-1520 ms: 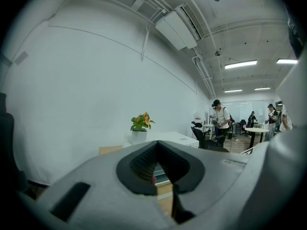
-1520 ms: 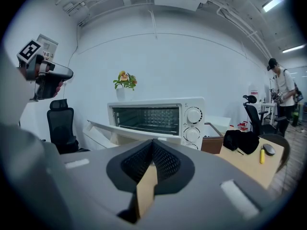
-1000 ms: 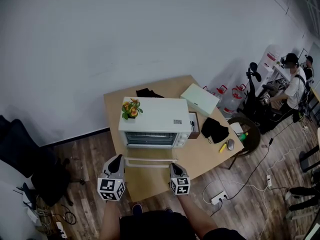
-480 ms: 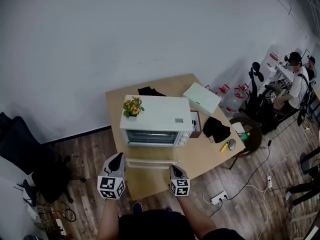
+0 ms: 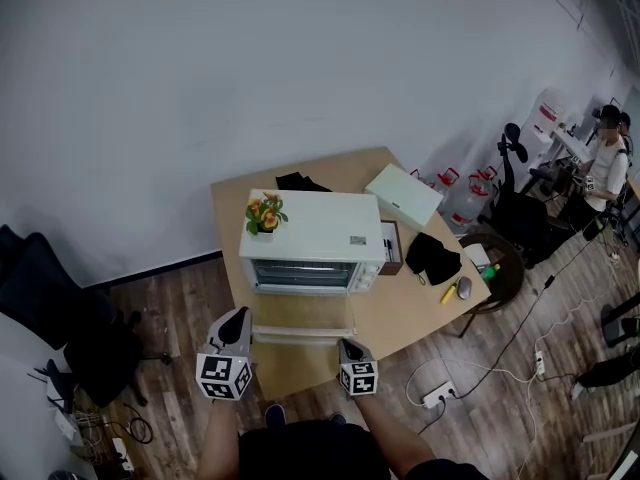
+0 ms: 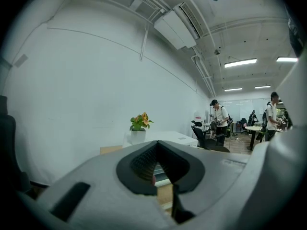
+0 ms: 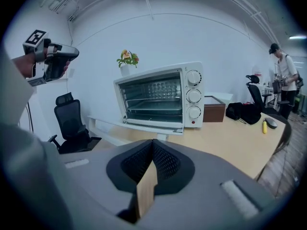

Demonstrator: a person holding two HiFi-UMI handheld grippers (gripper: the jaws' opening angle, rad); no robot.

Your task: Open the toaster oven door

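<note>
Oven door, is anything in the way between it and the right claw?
No, nothing visible is. Only table top lies between the right claw and the toaster oven door, and that door already lies open, folded down flat.

White toaster oven (image 5: 312,230), door (image 5: 300,316) down, on table (image 5: 405,313)

White toaster oven (image 5: 312,230), tan table (image 5: 420,313), orange-and-green plant (image 5: 264,213), black bag (image 5: 430,258), brown wood-grain floor (image 5: 180,308)
</note>
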